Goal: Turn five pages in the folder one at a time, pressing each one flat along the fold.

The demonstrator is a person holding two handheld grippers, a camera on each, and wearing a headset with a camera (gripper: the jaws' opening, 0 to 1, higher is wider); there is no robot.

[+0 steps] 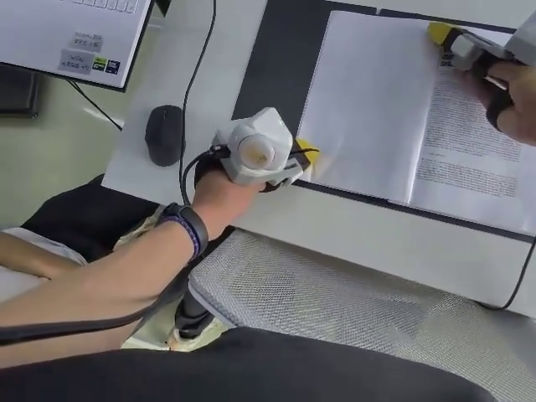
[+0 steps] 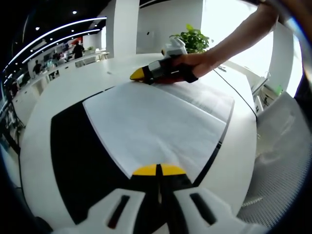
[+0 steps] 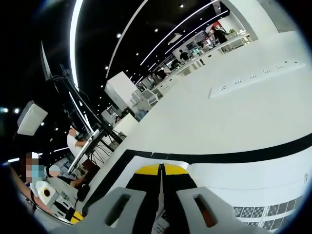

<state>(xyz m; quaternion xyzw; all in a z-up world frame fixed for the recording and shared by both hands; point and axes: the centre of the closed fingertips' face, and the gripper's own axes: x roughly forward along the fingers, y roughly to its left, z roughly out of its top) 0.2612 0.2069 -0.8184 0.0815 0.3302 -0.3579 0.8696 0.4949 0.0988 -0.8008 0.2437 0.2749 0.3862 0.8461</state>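
The head view looks steeply down from the person's head at the bench and the open folder. The left gripper view sits low at the folder's near edge and faces across it to the right hand-held gripper, all of which the head view shares. The right gripper view, low at the far edge, faces out over the bench into the room.

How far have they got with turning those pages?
Done: the folder lies open, a blank page flat on the left, a printed page on the right. In hand: the right gripper, jaws shut, rests at the top of the fold, seemingly pressing; the left gripper, also shut, sits at the blank page's outer edge. Left: how many of five turns remain cannot be told.
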